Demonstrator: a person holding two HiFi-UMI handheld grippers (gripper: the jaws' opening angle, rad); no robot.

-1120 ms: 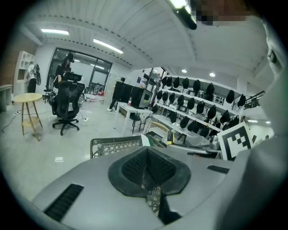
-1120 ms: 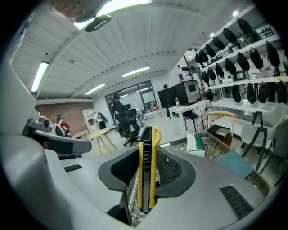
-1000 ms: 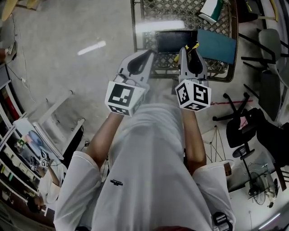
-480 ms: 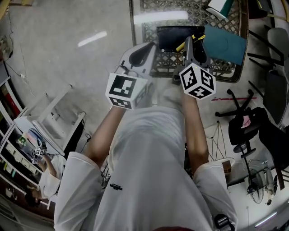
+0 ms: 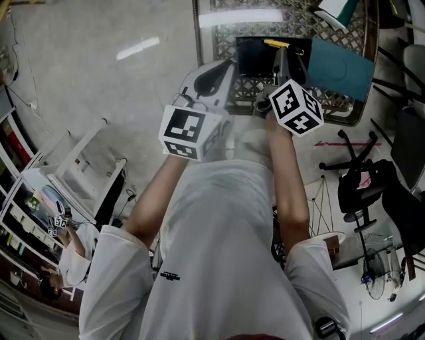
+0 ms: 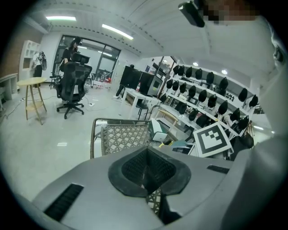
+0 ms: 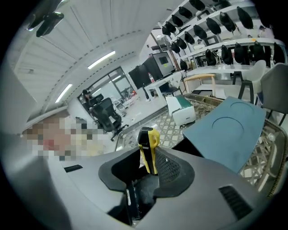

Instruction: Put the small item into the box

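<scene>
In the head view a black open box [image 5: 255, 56] sits on a lattice table [image 5: 229, 20], with its teal lid [image 5: 340, 68] leaning beside it. My right gripper [image 5: 284, 61] is shut on a small yellow-and-black item [image 5: 277, 44], whose tip hangs over the box's far edge. The right gripper view shows that item [image 7: 149, 149] upright between the pads [image 7: 167, 168], with the teal lid [image 7: 227, 129] just beyond. My left gripper [image 5: 211, 78] hovers at the table's near left edge. Its jaws [image 6: 146, 170] are shut and hold nothing.
A white-and-green carton [image 5: 334, 10] lies at the table's back right. Black office chairs [image 5: 362, 192] stand to the right on the floor. A white rack [image 5: 83, 172] and shelves with another person [image 5: 66, 249] are at the lower left.
Both grippers have moved forward towards the table. The right one has carried the yellow item from the box's near side to over its far edge.
</scene>
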